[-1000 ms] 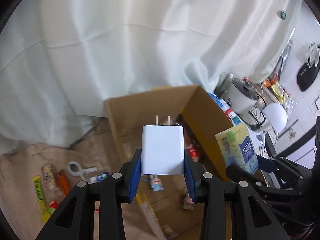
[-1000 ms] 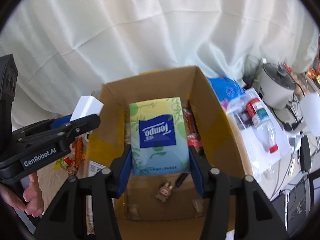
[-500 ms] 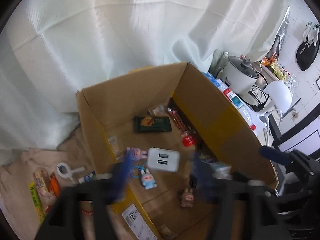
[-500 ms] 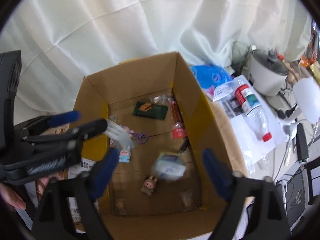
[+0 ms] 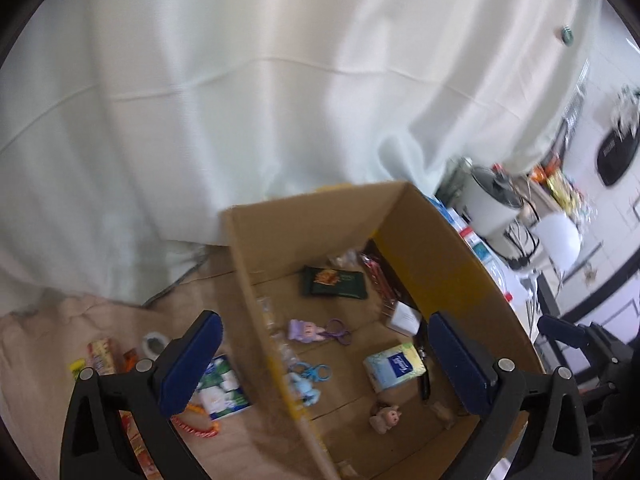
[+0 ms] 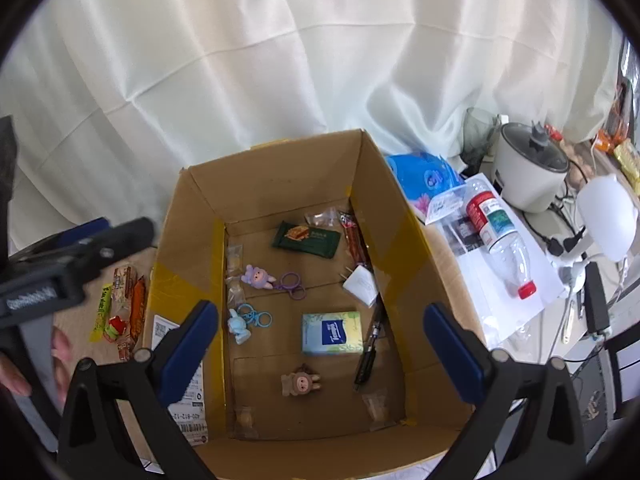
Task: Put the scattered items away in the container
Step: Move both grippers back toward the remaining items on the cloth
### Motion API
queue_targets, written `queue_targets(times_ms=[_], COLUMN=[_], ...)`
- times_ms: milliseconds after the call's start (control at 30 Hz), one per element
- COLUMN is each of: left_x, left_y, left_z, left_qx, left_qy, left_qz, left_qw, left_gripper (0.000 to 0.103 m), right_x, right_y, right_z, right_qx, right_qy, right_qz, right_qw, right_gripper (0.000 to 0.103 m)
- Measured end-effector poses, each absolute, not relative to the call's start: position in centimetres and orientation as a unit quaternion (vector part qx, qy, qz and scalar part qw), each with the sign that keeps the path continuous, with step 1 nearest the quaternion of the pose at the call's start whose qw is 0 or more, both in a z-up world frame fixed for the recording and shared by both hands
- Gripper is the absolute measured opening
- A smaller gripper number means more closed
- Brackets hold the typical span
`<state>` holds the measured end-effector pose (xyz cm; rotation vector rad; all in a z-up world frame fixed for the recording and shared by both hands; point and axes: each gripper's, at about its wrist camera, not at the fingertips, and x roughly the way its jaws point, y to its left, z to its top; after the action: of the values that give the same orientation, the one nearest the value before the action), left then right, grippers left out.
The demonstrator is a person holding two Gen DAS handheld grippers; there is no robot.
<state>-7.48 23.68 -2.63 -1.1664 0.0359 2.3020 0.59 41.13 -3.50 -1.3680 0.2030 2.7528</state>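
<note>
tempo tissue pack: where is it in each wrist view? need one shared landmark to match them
Left wrist: tissue pack on the box floor, lower right of centre, between the open fingers.
Right wrist: tissue pack on the box floor, just below centre.
Shared landmark: black pen lying just right of the pack in both.

Inside the cardboard box (image 6: 280,168), the tissue pack (image 6: 333,333) lies near the middle of the floor, the charger (image 6: 361,285) behind it against the right wall, a pen (image 6: 370,350) just right of it. The pig figure (image 6: 300,385) sits in front, two keychain figures (image 6: 258,278) to the left. Snack packets (image 6: 120,304) lie outside left; a bottle (image 6: 500,248) and rice cooker (image 6: 530,168) stand off right.
</note>
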Motion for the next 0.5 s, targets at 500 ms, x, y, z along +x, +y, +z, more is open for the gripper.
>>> queue_targets(times_ms=[500], left_x=[-6.9], left_y=[2.6], left_z=[-1.9], left_qx=[-0.401], left_qy=[-0.028], left_qz=[0.914], left_qw=[0.044], left_gripper=[0.103], right_x=[-2.7], right_y=[27.7], right_z=[-0.1], right_qx=[-0.386], right_qy=[-0.001], right_qz=[0.919], right_qw=[-0.084], right_gripper=[0.103])
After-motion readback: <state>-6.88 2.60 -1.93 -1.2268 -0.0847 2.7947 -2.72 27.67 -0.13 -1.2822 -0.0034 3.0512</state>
